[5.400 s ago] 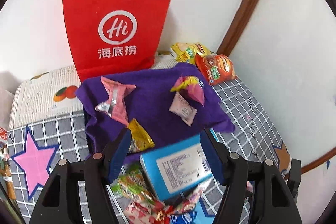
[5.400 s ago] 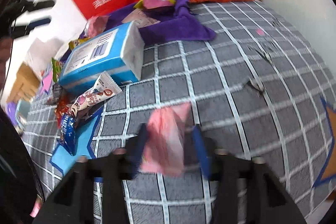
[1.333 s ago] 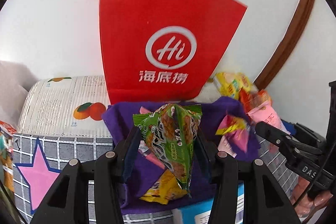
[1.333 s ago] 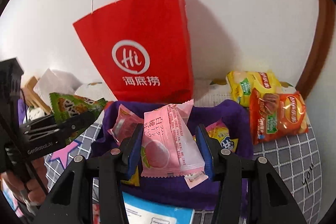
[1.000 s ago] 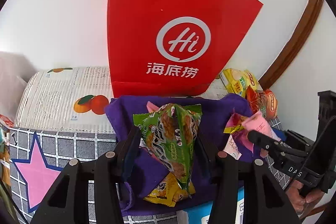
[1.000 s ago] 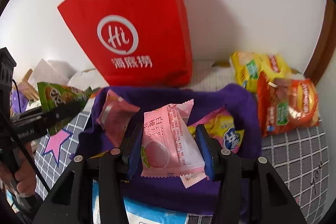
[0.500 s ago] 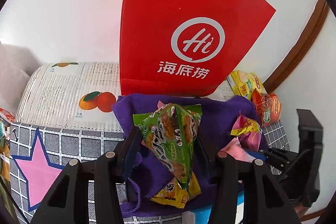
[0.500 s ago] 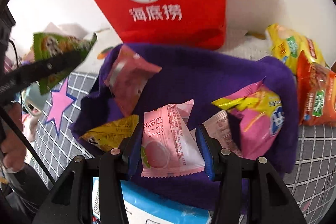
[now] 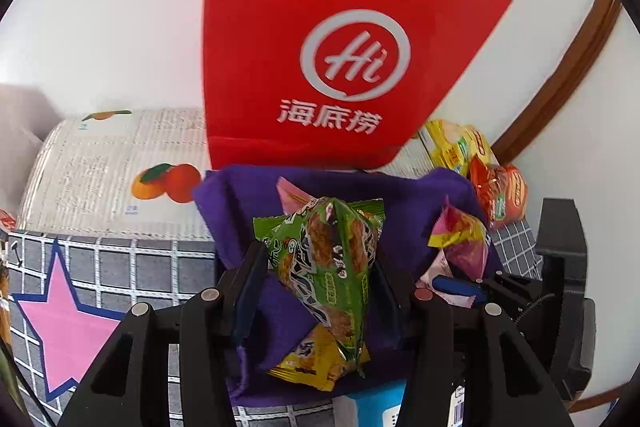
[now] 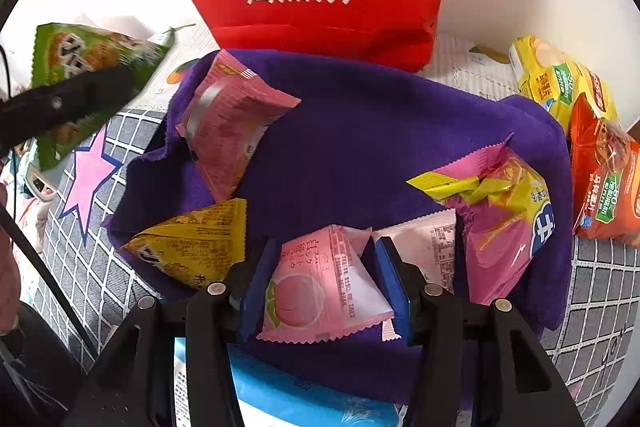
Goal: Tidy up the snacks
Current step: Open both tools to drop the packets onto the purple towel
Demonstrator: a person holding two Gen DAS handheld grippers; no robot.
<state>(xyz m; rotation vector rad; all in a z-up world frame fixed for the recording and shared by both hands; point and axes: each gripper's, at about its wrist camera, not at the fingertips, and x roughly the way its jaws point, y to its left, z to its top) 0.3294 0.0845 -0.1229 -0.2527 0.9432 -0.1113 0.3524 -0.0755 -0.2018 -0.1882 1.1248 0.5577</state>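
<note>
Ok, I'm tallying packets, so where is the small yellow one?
In the right wrist view the yellow packet lies on the purple cloth's near-left edge, just left of the right gripper, below a pink packet.

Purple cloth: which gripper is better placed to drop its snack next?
Right. The right gripper holds the pink packet low over the purple cloth; the left gripper holds its green packet higher up.

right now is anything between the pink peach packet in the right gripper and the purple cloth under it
Nothing visible does. The pink peach packet sits between the right gripper's pads, whose jaws have just been opening, low over a bare patch of the purple cloth. The yellow packet and a white-pink packet only flank it.
</note>
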